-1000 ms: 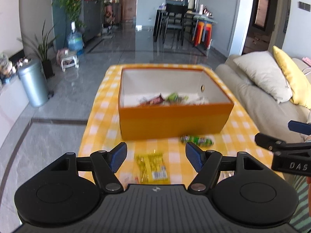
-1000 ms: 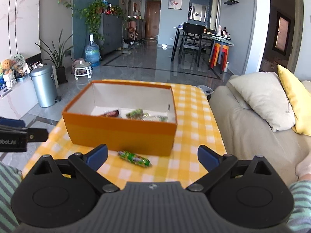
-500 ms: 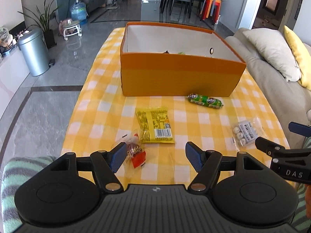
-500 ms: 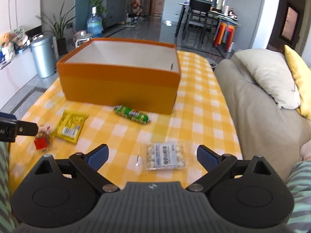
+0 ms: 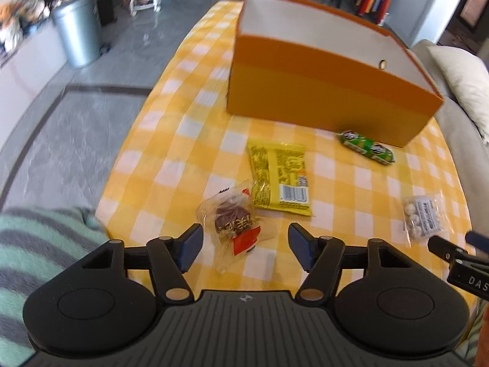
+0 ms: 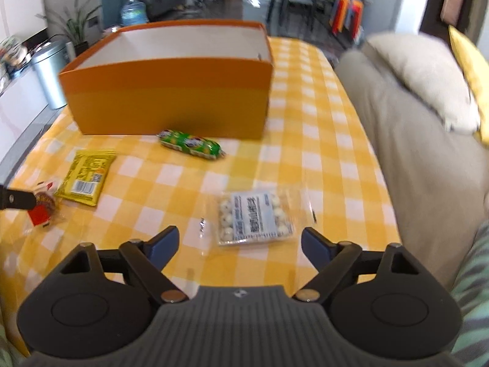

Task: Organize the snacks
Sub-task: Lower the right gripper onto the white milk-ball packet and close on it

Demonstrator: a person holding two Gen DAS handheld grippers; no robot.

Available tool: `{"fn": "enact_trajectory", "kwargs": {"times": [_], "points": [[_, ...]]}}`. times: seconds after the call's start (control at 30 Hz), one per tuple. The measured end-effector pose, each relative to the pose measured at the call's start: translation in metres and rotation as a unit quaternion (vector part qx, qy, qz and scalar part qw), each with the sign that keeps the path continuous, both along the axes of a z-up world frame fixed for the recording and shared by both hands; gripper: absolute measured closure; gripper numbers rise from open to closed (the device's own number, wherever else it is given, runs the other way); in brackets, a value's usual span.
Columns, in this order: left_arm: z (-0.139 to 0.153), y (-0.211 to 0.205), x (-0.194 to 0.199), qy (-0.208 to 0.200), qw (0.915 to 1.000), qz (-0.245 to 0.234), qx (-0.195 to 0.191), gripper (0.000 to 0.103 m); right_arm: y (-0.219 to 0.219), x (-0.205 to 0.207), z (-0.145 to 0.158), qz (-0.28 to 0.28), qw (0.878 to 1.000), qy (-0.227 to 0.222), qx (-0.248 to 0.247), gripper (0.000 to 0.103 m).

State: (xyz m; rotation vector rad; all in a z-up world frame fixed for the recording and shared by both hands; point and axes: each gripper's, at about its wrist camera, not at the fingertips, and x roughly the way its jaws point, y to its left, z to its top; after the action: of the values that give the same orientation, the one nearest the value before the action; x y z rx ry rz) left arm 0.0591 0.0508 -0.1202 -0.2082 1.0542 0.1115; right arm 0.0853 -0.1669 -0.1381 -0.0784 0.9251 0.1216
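An orange box [image 5: 321, 91] [image 6: 171, 88] stands on the yellow checked table. In front of it lie a green snack roll [image 5: 365, 147] [image 6: 192, 145], a yellow packet [image 5: 281, 177] [image 6: 87, 177], a clear-wrapped brown and red sweet [image 5: 233, 218] [image 6: 42, 206] and a clear pack of white balls [image 5: 423, 215] [image 6: 255, 217]. My left gripper [image 5: 244, 244] hangs just above the wrapped sweet, jaws closing, pads clear of it. My right gripper [image 6: 240, 244] hovers over the pack of white balls, jaws closing, nothing pressed between them.
A beige sofa [image 6: 406, 128] with cushions [image 6: 428, 82] runs along the table's right side. A metal bin [image 5: 78, 33] and plants stand on the grey floor at the left. A striped green sleeve [image 5: 36, 238] shows at the near edge.
Both grippers have tilted down and sunk toward the table. The wrapped sweet and the ball pack came into view and now lie close under the fingertips. Both jaws have narrowed a little.
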Motion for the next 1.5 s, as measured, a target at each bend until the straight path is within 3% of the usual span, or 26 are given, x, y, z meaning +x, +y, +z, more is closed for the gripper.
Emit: {"fn": "enact_trajectory", "kwargs": {"times": [0.13,0.27,0.5,0.77,0.97,1.1,1.2,1.3,1.5], "points": [[-0.010,0.004,0.008,0.012,0.9997,0.018,-0.013,0.031,-0.005,0.009,-0.011,-0.010,1.000,0.015,0.011,0.019],[-0.016,0.003,0.015,0.019,0.9995,0.022,-0.011,0.041,-0.005,0.021,-0.023,-0.001,1.000,0.027,0.007,0.012],[-0.024,0.005,0.025,0.026,0.9993,0.025,-0.015,0.057,-0.008,0.037,-0.037,-0.007,0.999,0.041,0.006,0.011],[-0.027,-0.003,0.026,0.022,0.9994,-0.008,-0.024,0.060,-0.018,0.047,-0.041,-0.033,0.998,0.053,0.022,0.009],[-0.028,-0.011,0.025,0.026,0.9987,-0.028,-0.034,0.060,0.006,0.038,-0.041,0.045,0.995,0.066,0.062,0.016],[-0.027,-0.016,0.022,0.026,0.9982,-0.039,-0.037,0.060,0.025,0.030,-0.043,0.080,0.993,0.068,0.047,0.023],[-0.028,-0.018,0.023,0.025,0.9981,-0.040,-0.041,0.060,0.023,0.031,-0.040,0.048,0.996,0.064,0.049,0.023],[-0.028,-0.019,0.026,0.022,0.9982,-0.040,-0.040,0.060,0.007,0.039,-0.037,-0.029,0.994,0.069,0.076,0.023],[-0.029,-0.020,0.028,0.021,0.9981,-0.039,-0.043,0.060,-0.019,0.062,-0.037,-0.153,0.972,0.095,0.153,0.023]]}}
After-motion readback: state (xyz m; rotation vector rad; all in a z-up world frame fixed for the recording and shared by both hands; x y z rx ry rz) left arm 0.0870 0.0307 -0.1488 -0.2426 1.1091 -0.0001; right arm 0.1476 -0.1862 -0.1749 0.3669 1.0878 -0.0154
